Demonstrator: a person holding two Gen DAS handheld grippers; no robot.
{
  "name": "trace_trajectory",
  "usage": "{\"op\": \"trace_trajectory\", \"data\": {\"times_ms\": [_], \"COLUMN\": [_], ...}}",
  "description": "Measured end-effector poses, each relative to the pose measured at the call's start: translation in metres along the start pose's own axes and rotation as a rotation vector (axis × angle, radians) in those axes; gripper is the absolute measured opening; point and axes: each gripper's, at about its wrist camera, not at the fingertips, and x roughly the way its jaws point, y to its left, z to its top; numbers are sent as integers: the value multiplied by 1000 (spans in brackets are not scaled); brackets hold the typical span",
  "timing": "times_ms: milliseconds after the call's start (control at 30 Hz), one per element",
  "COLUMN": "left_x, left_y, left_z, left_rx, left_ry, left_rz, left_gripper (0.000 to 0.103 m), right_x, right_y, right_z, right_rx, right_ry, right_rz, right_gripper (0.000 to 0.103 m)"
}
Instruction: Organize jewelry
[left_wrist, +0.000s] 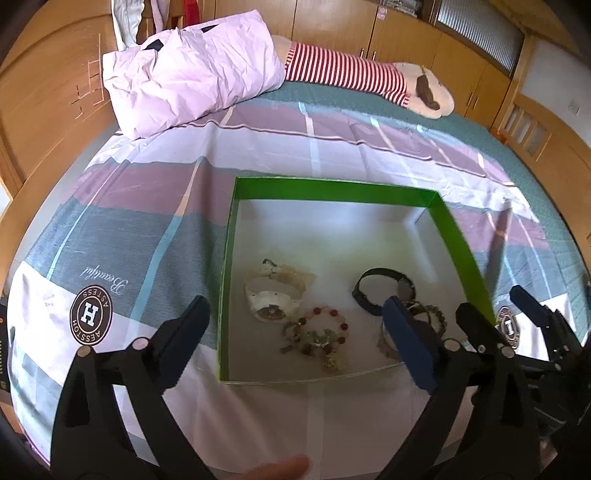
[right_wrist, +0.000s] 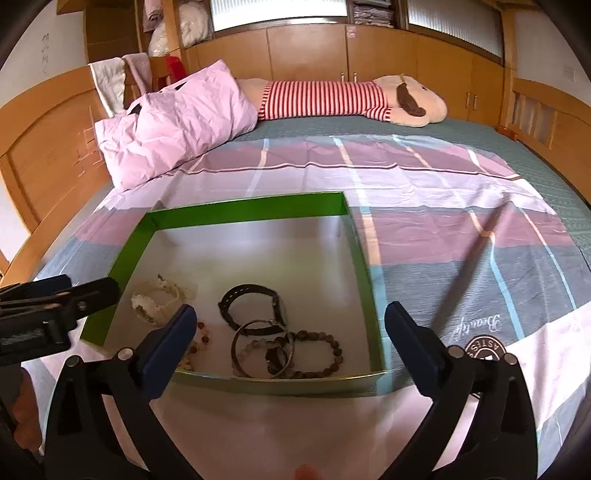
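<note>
Left wrist view: the left claw (left_wrist: 295, 328) and the right claw (right_wrist: 290, 325) stand apart, empty, above the green box (left_wrist: 332, 186). Watches and bracelets (left_wrist: 317, 332) lie inside on its floor. Step judged: release done; next move calls for withdrawing or seeking stray pieces.

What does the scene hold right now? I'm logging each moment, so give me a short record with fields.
surface: patterned sheet on a bed
container: green box, open
contents: white watch, black watch, beaded bracelets
left gripper: open, empty
right gripper: open, empty
background: pink pillow, striped plush toy
</note>
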Motion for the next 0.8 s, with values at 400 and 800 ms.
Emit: {"op": "trace_trajectory", "data": {"times_ms": [400, 800], "left_x": [-2, -2], "left_y": [-3, -5], "left_z": [-2, -2], "left_rx": [14, 28], "left_ry": [-1, 1], "left_rz": [10, 19], "left_gripper": [100, 101], "right_x": [0, -2], "right_y": [4, 6], "right_z": [-2, -2], "right_rx": [-18, -32], "right_ry": [16, 9], "right_rz": [-15, -26], "right_gripper": [102, 102]}}
